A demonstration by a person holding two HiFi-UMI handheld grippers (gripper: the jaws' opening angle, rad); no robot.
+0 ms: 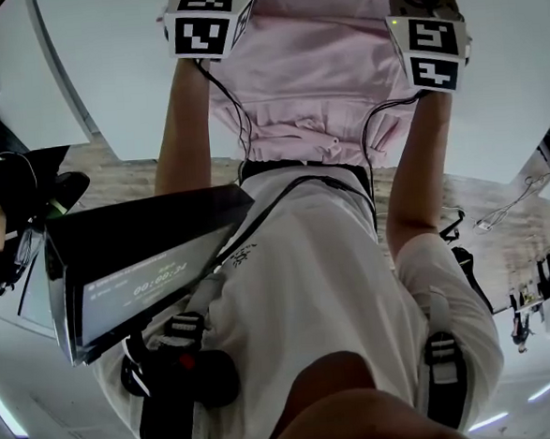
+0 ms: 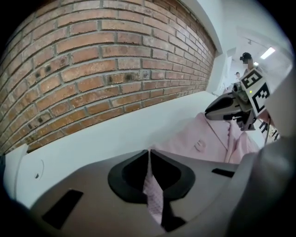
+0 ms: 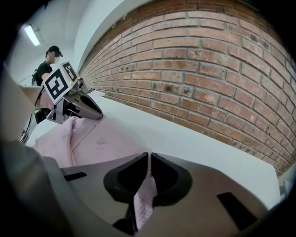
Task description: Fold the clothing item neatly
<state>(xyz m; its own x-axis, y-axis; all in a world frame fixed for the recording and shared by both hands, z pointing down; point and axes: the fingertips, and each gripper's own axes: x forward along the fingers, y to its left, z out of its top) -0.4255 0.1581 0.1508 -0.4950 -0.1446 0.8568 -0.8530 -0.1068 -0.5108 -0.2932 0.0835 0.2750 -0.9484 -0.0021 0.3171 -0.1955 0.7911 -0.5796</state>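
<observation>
Left gripper point(image 2: 149, 153): clamped on an edge of the pink shirt point(image 1: 308, 80), top centre of frame
Right gripper point(image 3: 149, 156): pinching the opposite edge
Advice: lift evenly, fabric taut over counter point(image 1: 105, 76)

Looks like a lab or studio workspace set up for recording, not a home. Bare red brick wall point(image 2: 92, 69) running behind a long white table point(image 2: 115, 132), under a white ceiling point(image 3: 60, 21) with strip lights point(image 3: 30, 34). Wood-plank floor point(image 1: 112, 178) beside the table, with a loose pale cable point(image 1: 504, 209) trailing across it. Black screen unit point(image 1: 138, 280) with a lit readout, plus strapped harness buckles point(image 1: 441, 352), worn on the body of the person at work. Further back, a second person point(image 3: 46, 69) in a dark cap and dark top, standing in the same bright, open room
</observation>
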